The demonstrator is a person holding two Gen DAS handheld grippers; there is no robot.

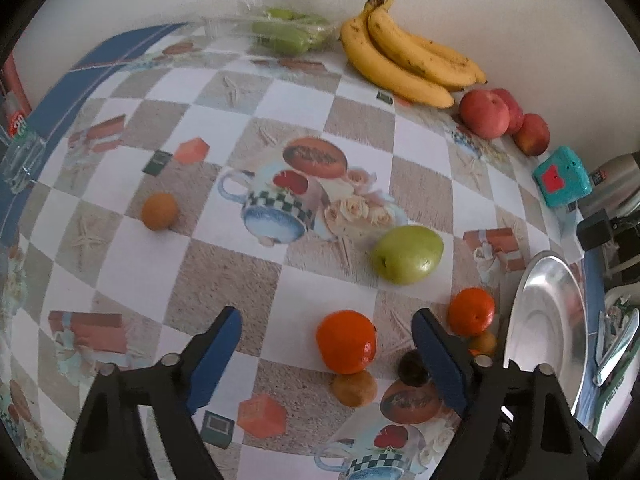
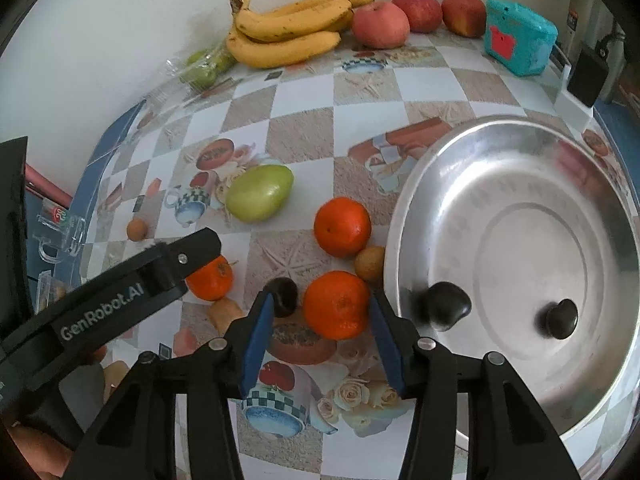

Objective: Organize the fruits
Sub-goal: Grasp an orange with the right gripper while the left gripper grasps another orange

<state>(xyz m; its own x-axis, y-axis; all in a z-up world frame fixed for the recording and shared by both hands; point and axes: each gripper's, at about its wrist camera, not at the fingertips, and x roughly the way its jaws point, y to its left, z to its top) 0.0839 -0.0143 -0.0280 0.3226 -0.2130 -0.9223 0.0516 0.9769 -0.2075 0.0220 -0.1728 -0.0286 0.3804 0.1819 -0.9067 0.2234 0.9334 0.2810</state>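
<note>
My left gripper (image 1: 326, 330) is open above the table, with an orange tangerine (image 1: 346, 341) between its blue pads, untouched. A brown fruit (image 1: 354, 389) and a dark plum (image 1: 412, 367) lie just below it. My right gripper (image 2: 320, 314) is open, its pads on either side of another tangerine (image 2: 336, 305) on the table. A silver plate (image 2: 520, 280) to the right holds two dark plums (image 2: 448, 306) (image 2: 560, 319). A green mango (image 2: 259, 192), a third tangerine (image 2: 342, 226) and a small brown fruit (image 2: 370, 265) lie nearby.
Bananas (image 1: 408, 52), red apples (image 1: 486, 114), bagged green fruit (image 1: 288, 30) and a teal box (image 1: 562, 176) line the far wall. A small orange fruit (image 1: 160, 211) sits at left. A glass mug (image 1: 18, 158) stands at the left edge. The left gripper's arm (image 2: 120, 284) crosses the right wrist view.
</note>
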